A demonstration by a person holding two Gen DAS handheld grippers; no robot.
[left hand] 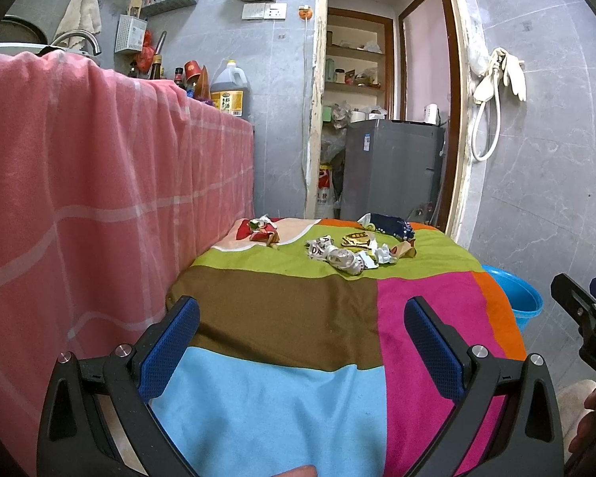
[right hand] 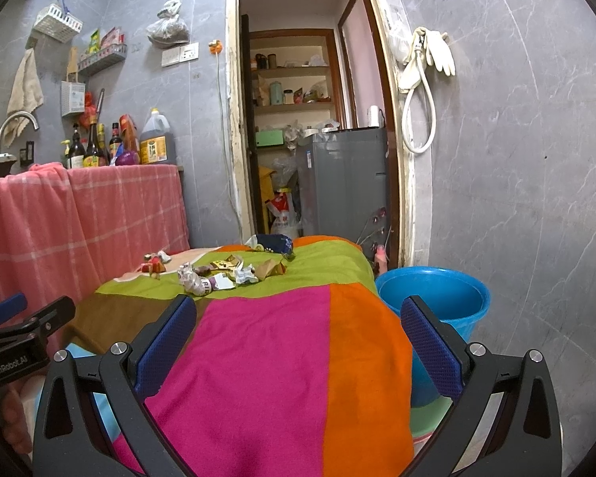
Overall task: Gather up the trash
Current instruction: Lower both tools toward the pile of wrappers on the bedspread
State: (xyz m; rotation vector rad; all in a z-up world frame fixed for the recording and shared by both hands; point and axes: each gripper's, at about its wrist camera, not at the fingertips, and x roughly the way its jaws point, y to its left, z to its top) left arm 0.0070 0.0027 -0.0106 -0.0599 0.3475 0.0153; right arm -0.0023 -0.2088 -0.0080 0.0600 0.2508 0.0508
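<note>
Left claw (left hand: 302,342) held low over the near edge of the patchwork-covered tabletop (left hand: 282,318), pointing level toward the far end, blue pads (left hand: 171,346) spread wide, nothing between them. Right claw (right hand: 298,342) alongside, same level aim, equally wide apart and empty. Crumpled wrappers (left hand: 349,252) heaped at the far end on the green patch, well beyond both claws. Blue bucket (right hand: 449,298) on the floor just beside the tabletop's right edge.

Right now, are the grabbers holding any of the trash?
No. The left gripper and the right gripper are both open and hold nothing. The crumpled wrappers lie untouched on the colourful cloth.
</note>
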